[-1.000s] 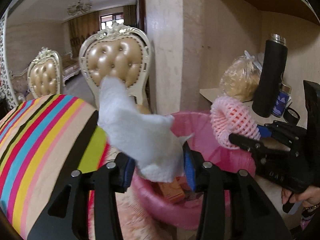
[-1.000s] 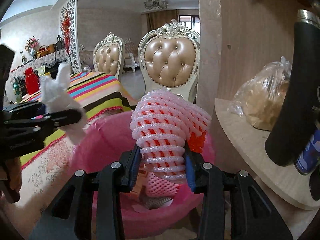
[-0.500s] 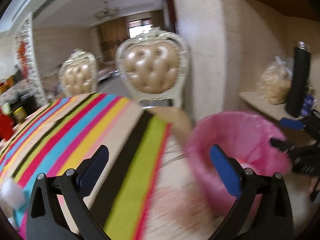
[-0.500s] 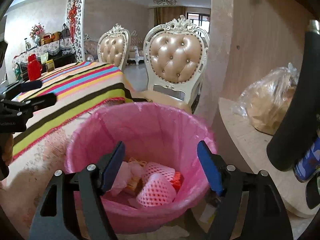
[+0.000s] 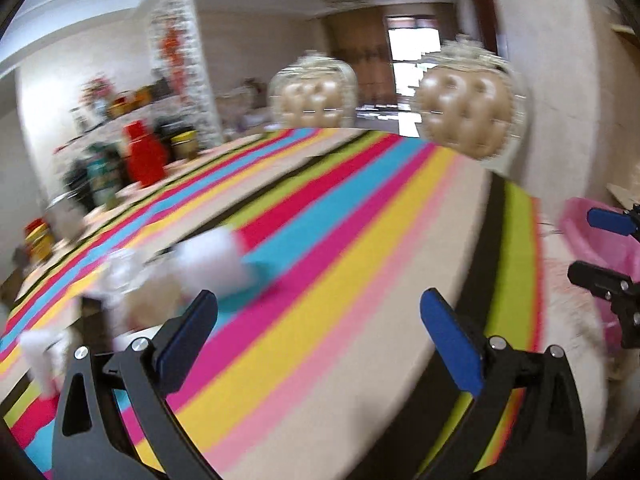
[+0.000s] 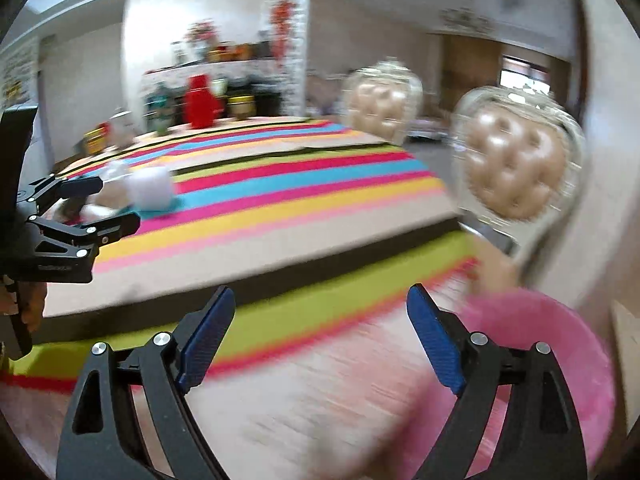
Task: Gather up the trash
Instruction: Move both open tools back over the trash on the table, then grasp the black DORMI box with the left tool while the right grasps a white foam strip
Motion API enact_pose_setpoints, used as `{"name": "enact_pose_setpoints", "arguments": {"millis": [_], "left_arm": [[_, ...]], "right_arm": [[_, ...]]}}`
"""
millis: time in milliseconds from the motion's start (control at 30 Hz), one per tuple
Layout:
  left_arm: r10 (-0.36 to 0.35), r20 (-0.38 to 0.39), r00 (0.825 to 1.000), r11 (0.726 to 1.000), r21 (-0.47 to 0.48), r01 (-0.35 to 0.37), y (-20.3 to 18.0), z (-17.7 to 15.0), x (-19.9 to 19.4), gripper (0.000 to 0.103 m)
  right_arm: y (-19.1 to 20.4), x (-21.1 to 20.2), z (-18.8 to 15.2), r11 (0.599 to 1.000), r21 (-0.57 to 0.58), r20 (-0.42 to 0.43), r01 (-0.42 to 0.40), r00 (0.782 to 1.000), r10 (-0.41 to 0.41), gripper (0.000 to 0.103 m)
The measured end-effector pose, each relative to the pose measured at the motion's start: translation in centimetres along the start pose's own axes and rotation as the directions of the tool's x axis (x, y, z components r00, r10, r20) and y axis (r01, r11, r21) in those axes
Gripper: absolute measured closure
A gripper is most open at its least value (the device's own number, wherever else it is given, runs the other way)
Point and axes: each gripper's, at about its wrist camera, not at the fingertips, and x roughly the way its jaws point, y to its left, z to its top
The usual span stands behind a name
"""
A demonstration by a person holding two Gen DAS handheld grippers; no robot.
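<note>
Both views are blurred by motion. My left gripper (image 5: 316,320) stands wide open and empty over the striped tablecloth (image 5: 360,260). Ahead and to its left lie blurred pieces of white trash (image 5: 212,260), and another white scrap (image 5: 40,348) sits near the left edge. My right gripper (image 6: 320,320) has its jaws opening with nothing between them, above the table's green border. The pink-lined bin (image 6: 540,340) is at its lower right. The same white trash (image 6: 150,190) lies on the table beyond the left gripper (image 6: 80,208). The right gripper (image 5: 608,252) shows beside the bin (image 5: 592,240).
Two padded cream chairs (image 6: 516,168) (image 6: 380,100) stand behind the table. A red container (image 6: 200,102) and several jars crowd the table's far end. A beige wall pillar (image 5: 560,100) rises on the right, near the bin.
Both grippers let go of their loads, the white tissue and the pink foam net, over the pink bin. They opened and swung left toward the striped table.
</note>
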Motion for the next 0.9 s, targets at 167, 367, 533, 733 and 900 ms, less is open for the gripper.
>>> {"name": "enact_pose_setpoints", "arguments": {"millis": [167,367,533,733,900], "left_arm": [[0.153,-0.037,0.987,0.982,-0.108,-0.157,8.6,-2.9,-1.7,0.005],[0.256,-0.107,0.961,0.928,-0.25,-0.275,17.9,-5.1,-1.6,0.005],[0.194,-0.159,0.968,0.916,-0.323,-0.236,22.4,-5.5,1.0,0.008],[0.148,-0.184,0.972,0.921,-0.332,-0.203,23.2,-4.8,3.9,0.013],[0.151,-0.178,0.972,0.937,-0.289,-0.199,23.6,-4.2,5.6,0.014]], "right_arm": [[7.4,3.0,2.2,0.987,-0.105,-0.031,-0.125,0.992,0.123,0.021],[13.8,7.2,5.2,0.958,-0.166,-0.064,-0.233,0.972,0.225,0.021],[16.2,10.0,7.5,0.949,-0.13,-0.076,-0.286,0.958,0.278,0.021],[18.0,12.7,8.8,0.941,-0.126,-0.11,-0.315,0.947,0.302,0.021],[20.8,13.7,8.3,0.913,-0.194,-0.147,-0.358,0.931,0.334,0.021]]}}
